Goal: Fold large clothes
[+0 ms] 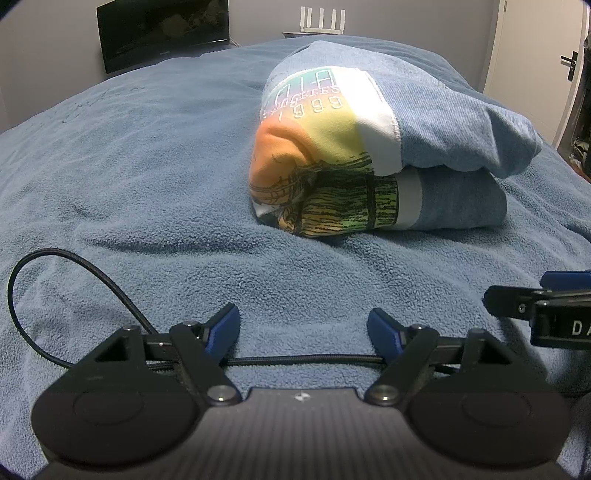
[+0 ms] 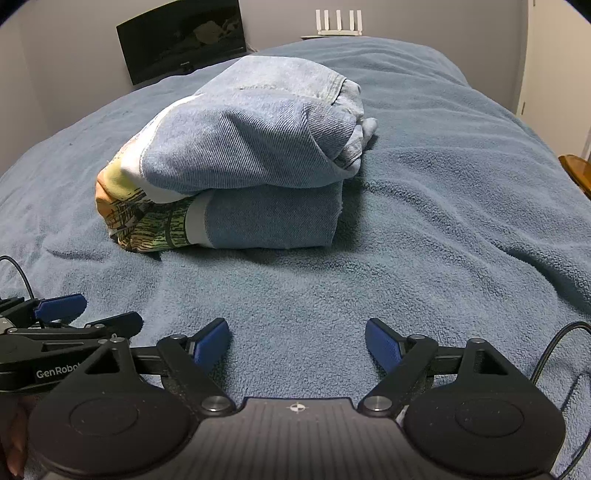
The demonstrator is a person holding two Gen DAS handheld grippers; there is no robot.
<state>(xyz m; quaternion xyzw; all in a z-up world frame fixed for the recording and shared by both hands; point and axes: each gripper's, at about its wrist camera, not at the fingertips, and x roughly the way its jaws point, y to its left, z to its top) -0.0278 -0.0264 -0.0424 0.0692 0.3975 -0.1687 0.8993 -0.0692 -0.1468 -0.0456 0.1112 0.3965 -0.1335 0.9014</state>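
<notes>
One blue fleece blanket (image 2: 443, 229) covers the whole bed, and on it lies one folded garment (image 2: 251, 173), a denim jacket with a colourful printed panel, doubled over into a thick bundle. It sits ahead of both grippers, well apart from them, its long axis running across the views; the printed end points left. From the left gripper (image 1: 303, 328) the bundle lies ahead and to the right; from the right gripper (image 2: 297, 341) it lies ahead and slightly left, so neither looks clearly nearer. Two grippers, both with jaws spread wide and nothing between them, hover over bare blanket. The fold looks finished or nearly so. Behind stand one dark monitor (image 2: 181, 40) and one white router (image 2: 338, 24).
</notes>
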